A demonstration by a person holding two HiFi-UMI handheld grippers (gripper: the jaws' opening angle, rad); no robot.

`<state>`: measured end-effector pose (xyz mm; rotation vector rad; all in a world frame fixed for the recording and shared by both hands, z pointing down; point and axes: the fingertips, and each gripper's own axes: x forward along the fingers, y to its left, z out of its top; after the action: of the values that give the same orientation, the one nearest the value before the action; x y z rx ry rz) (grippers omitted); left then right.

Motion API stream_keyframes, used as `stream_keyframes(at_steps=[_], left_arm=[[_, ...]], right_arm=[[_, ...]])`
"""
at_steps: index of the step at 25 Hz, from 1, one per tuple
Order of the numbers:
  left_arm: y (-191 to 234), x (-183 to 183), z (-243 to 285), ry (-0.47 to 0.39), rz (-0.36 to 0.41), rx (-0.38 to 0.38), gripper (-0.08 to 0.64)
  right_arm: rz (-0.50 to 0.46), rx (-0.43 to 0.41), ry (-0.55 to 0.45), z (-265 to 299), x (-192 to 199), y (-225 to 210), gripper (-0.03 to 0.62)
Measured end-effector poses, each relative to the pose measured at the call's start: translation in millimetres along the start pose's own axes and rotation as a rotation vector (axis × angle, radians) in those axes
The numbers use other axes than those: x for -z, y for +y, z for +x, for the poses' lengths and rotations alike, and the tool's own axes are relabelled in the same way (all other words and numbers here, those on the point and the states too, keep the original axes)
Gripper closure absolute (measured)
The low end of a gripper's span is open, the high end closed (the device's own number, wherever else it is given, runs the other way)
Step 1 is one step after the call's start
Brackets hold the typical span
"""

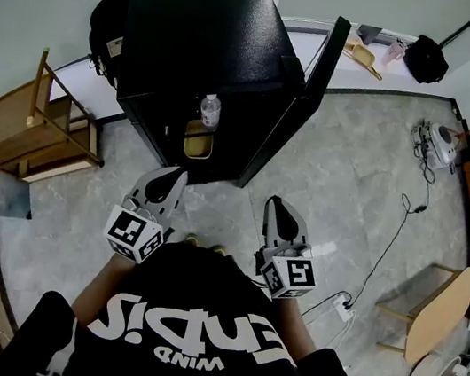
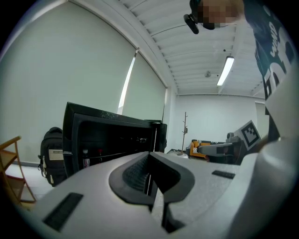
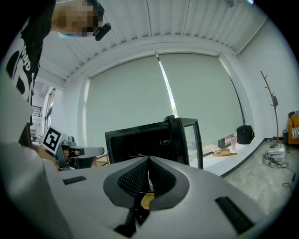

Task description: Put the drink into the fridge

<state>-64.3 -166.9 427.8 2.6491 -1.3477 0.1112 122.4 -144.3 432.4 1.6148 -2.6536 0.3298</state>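
Both tongs sat clenched and empty close in front of my body. The left tongs point(image 1: 171, 182) and the right tongs point(image 1: 278, 210) each had their pads pressed together with nothing between them, and both pointed roughly level toward the fridge point(image 1: 198, 41).

Just beyond them, the drink point(image 1: 210, 112) was already inside the fridge. It stood upright near the front of the opening, just above a yellow container point(image 1: 196, 142). The door point(image 1: 303, 96) hung wide open on my right, so I judged the placing done and the closing left to do.

My main worry was the door. With the tongs clenched I could only push it, and a hard or glancing shove might slam it and jolt the fridge. The bottle stood close to the front, so I thought a jolt could tip it or roll it out before the door met the frame.

A lesser risk lay on the floor point(image 1: 352, 185). A cable point(image 1: 383, 254) ran to a power strip point(image 1: 342, 305) near my right side, and stepping over to reach the door could snag it.
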Motion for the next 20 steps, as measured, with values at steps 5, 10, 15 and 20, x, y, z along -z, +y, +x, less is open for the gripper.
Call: stream_keyframes(at_steps=[5,10,15,20], left_arm=[[3,4,-1,0.01,-0.023,-0.018,0.552],[7,5,0,0.016,-0.037,-0.021,0.552],[10,3,0,0.014,-0.044,-0.035,0.552],[14,3,-1,0.011,-0.045,-0.048,0.552]], right_arm=[[-0.006,0.014,-0.024,3,-2,-1,0.569],[0.001,0.015,0.02,2,4,1,0.569],[0.012,0.026,-0.021,4,0,-4,0.569],[0.019,0.02,-0.027,7,-2,2,0.569]])
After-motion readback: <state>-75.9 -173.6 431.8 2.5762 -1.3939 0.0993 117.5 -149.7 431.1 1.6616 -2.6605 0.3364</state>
